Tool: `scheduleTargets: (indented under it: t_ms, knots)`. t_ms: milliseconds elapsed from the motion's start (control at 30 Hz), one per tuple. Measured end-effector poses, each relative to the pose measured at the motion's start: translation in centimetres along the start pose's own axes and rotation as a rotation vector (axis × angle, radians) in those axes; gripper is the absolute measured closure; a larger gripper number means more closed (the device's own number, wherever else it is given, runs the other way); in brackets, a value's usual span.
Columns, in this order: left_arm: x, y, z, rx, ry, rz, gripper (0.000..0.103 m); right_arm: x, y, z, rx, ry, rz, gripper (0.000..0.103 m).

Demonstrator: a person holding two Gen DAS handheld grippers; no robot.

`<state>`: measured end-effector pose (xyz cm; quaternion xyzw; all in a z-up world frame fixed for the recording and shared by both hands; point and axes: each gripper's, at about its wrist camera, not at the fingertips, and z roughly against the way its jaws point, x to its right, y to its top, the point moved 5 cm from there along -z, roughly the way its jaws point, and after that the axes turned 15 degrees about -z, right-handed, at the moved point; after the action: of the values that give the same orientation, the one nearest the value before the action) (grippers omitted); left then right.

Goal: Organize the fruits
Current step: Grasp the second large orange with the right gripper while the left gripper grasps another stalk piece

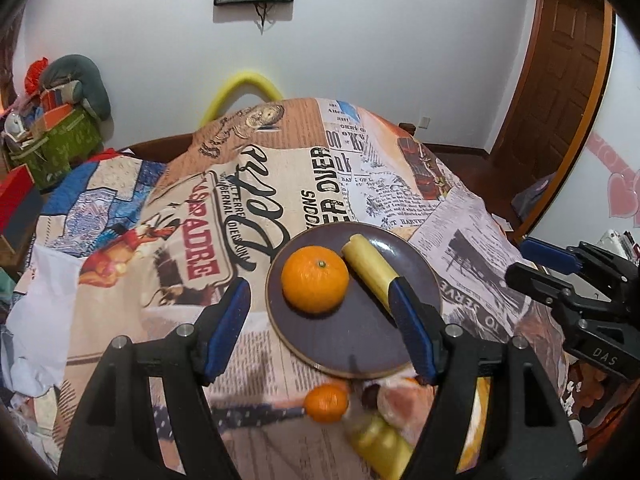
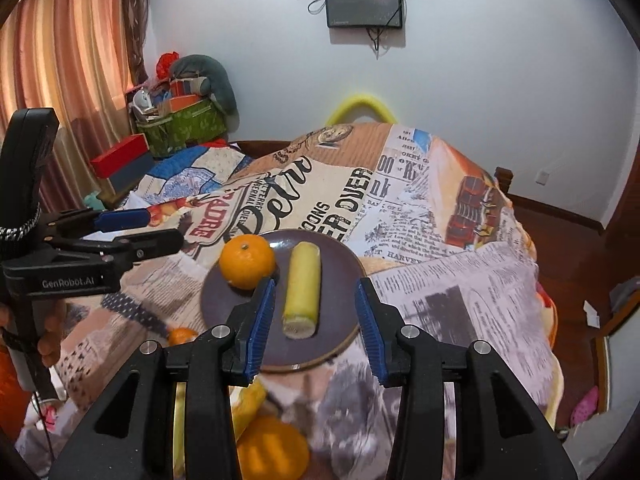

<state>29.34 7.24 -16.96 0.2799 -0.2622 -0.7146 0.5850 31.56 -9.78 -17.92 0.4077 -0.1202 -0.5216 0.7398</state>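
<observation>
So both claws are wide open right now, nothing held in either. The left gripper [image 1: 320, 328] hangs over the near edge of a dark purple plate [image 1: 344, 340], and the right gripper [image 2: 316, 324] sits spread on either side of the plate's near end in its own view.

On the plate: a big orange [image 1: 315, 279] and, touching it or just beside it, a pale yellow cylinder piece [image 2: 302, 289] with flat cut ends. I honestly can't tell what fruit it is. More fruit lies off the plate, nearer the camera: a small orange [image 1: 326, 403], plus a blurry heap next to it with something yellow and something peachy.

Writing-wise, the side of the left gripper's body reads "GenRobot.AI" in the right wrist view, and the right one shows "DAS" upside down. The tablecloth [image 1: 200, 216] is a newspaper collage — I can read "PADRE" in red, "OVER", "BANK OF", "HARVE" and "TO SERVE", most of it upside down. A big script word runs across the middle too, not sure what it says.
</observation>
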Motion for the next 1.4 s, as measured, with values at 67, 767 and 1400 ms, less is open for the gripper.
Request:
scheduleTargets:
  t_ms: [67,767,1400]
  knots:
    - [0.4,-0.7,1.1,0.002,0.004,-0.006,0.031,-0.1,-0.7,1.1,0.013,-0.005,-0.001,0.058]
    - [6.0,-10.2,0.8,-0.168,-0.094,0.024,0.025,1.3,-9.7,3.6,-0.070,-0.027,-0.055,0.053]
    - [8.1,-12.4,-2.1,-0.207,-0.200,0.018,0.039,1.6,-13.0,-1.0,-0.202,0.030,-0.045,0.042]
